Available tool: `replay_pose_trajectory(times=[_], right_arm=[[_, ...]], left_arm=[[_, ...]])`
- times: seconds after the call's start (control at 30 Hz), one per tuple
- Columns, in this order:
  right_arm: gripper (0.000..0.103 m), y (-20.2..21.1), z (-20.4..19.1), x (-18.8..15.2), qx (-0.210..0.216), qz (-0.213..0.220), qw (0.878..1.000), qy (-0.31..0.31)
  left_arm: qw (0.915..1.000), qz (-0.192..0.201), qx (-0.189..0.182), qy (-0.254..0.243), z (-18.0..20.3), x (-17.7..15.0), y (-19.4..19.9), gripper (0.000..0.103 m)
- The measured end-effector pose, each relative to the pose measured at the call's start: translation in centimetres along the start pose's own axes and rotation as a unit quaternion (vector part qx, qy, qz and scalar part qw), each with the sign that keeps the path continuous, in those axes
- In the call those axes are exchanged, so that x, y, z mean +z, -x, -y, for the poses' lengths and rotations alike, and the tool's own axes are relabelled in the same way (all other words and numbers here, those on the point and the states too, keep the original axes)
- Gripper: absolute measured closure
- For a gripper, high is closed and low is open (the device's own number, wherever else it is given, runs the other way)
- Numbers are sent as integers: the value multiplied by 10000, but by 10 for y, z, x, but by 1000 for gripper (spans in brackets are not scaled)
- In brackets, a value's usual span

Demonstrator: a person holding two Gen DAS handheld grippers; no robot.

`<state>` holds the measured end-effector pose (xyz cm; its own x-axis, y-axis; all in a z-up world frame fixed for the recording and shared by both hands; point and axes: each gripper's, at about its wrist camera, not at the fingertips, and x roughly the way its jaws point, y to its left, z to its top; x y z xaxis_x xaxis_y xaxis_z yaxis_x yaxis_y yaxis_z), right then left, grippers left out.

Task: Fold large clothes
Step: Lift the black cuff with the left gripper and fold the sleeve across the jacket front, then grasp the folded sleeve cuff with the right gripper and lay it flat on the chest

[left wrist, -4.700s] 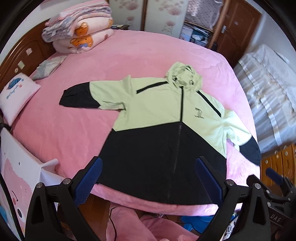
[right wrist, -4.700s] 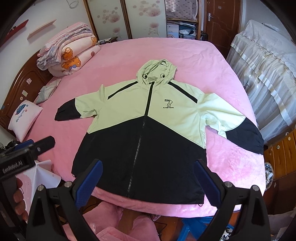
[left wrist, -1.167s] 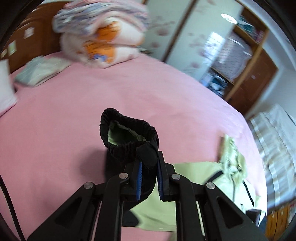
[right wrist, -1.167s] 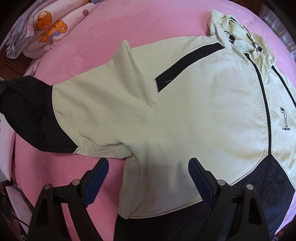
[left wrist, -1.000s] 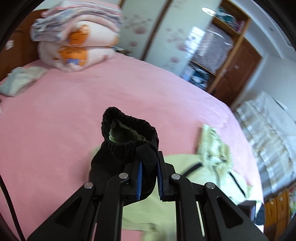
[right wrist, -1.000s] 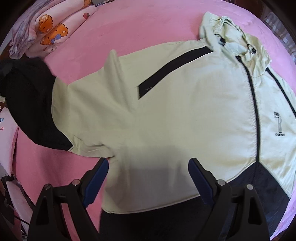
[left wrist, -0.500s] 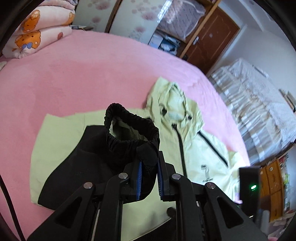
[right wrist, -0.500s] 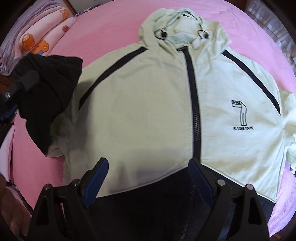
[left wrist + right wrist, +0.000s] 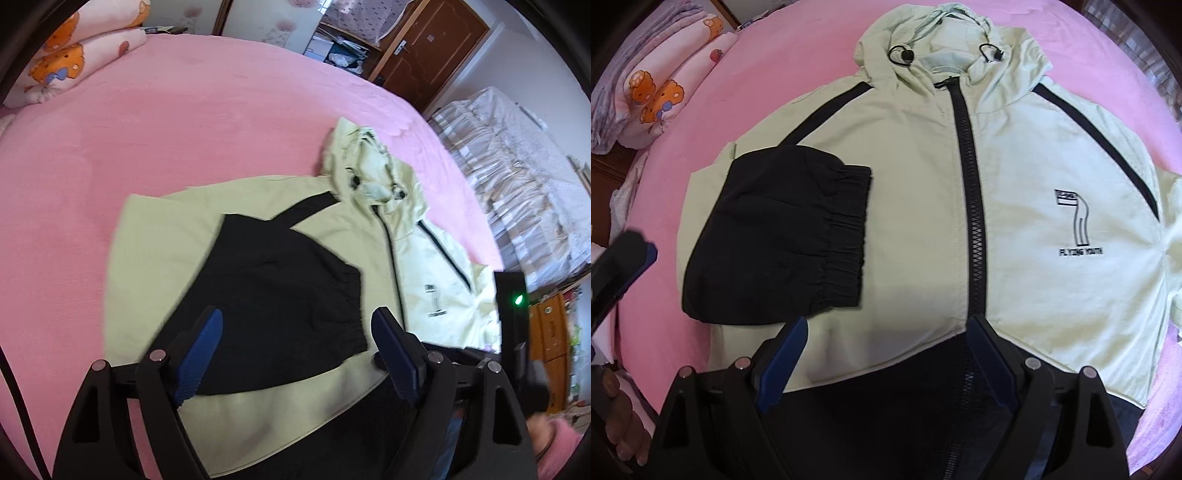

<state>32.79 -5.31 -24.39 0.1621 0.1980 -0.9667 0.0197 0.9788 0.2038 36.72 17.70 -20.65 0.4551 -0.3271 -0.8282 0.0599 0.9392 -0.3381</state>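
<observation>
A pale green and black hooded jacket lies face up on the pink bed. Its left sleeve is folded across the chest, and the black cuff lies flat near the zip. My left gripper hangs just above that black cuff; its jaws are opening and the pads are clear of the cloth. My right gripper stands open over the jacket's middle, with nothing between its fingers. The hood lies at the far end.
Folded quilts are stacked at the bed's far left corner. A second bed with a white cover stands to the right, and a brown door is behind. A hand shows at the lower left of the right wrist view.
My left gripper carried the black cuff across onto the jacket's chest, then let it go; the sleeve now lies flat. My right gripper slid along the jacket toward the zip and stayed open.
</observation>
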Motion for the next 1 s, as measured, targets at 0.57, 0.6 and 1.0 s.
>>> replay_pose_trajectory(times=[0.57, 0.6, 1.0], right_arm=[[53, -51, -21, 11, 919, -842, 9851, -1185], [56, -52, -22, 13, 898, -816, 9844, -1271], [95, -57, -36, 40, 865, -449, 9846, -1450]], left_arm=[[9925, -845, 652, 597, -103, -60, -10, 22], [9917, -936, 650, 593, -104, -63, -15, 22], [9849, -1231, 425, 1139, -119, -77, -56, 22]])
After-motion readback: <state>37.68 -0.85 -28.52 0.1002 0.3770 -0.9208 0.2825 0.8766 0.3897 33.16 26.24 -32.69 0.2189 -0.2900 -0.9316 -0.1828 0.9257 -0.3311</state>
